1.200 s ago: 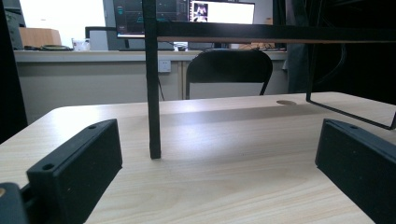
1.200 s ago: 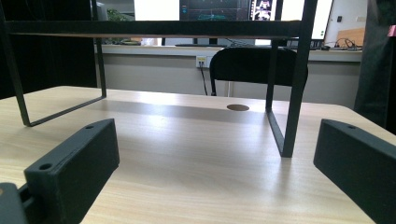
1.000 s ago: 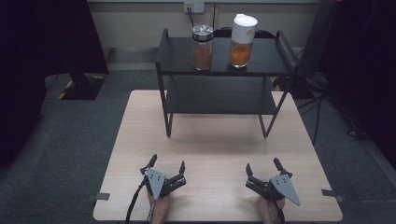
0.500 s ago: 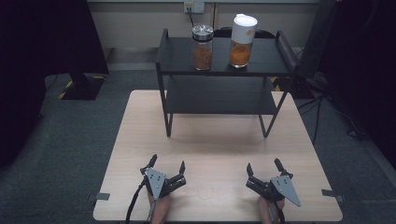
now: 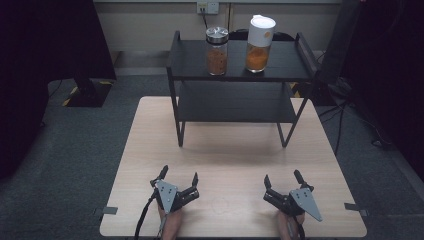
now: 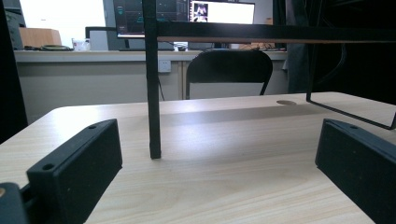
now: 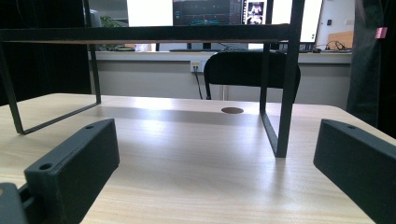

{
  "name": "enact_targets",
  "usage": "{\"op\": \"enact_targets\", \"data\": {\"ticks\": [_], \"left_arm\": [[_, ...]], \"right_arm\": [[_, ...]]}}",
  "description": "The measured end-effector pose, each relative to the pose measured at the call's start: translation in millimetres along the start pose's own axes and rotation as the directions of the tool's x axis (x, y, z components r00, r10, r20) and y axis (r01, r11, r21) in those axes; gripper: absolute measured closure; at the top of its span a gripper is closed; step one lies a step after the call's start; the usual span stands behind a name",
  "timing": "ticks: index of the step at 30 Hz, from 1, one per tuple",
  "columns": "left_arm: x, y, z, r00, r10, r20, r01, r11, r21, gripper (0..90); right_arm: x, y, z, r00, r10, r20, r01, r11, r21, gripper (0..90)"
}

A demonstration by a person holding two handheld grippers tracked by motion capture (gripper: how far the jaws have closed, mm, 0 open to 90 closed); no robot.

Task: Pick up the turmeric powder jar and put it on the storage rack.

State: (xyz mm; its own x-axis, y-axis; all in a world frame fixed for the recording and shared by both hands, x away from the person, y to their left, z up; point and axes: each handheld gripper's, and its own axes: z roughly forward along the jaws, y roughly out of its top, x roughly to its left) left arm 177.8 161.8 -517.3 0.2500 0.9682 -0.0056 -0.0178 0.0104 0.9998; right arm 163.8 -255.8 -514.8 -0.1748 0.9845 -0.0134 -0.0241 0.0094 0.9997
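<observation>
Both tools are held low over the near edge of the table (image 5: 150, 150), and nothing is gripped. The left gripper (image 5: 179, 180) and the right gripper (image 5: 281, 178) are seen with jaws spread wide. The two jars, one with a silver lid (image 5: 217, 51) and one with a white lid (image 5: 260, 43), are set far ahead and higher up, on the black shelf (image 5: 285, 62). The work looks just begun; next, a long reach forward and up is needed.

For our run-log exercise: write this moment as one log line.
left gripper: open, idle | right gripper: open, idle | steel-lidded jar, white-lidded jar: on rack top, untouched
</observation>
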Motion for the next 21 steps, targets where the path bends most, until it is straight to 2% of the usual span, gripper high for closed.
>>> {"op": "enact_targets", "data": {"ticks": [21], "left_arm": [[0.0,-0.1,0.0,1.0,0.0,0.0,0.0,1.0,0.0,0.0]], "right_arm": [[-0.9,-0.1,-0.1,1.0,0.0,-0.005,0.0,1.0,0.0,0.0]]}}
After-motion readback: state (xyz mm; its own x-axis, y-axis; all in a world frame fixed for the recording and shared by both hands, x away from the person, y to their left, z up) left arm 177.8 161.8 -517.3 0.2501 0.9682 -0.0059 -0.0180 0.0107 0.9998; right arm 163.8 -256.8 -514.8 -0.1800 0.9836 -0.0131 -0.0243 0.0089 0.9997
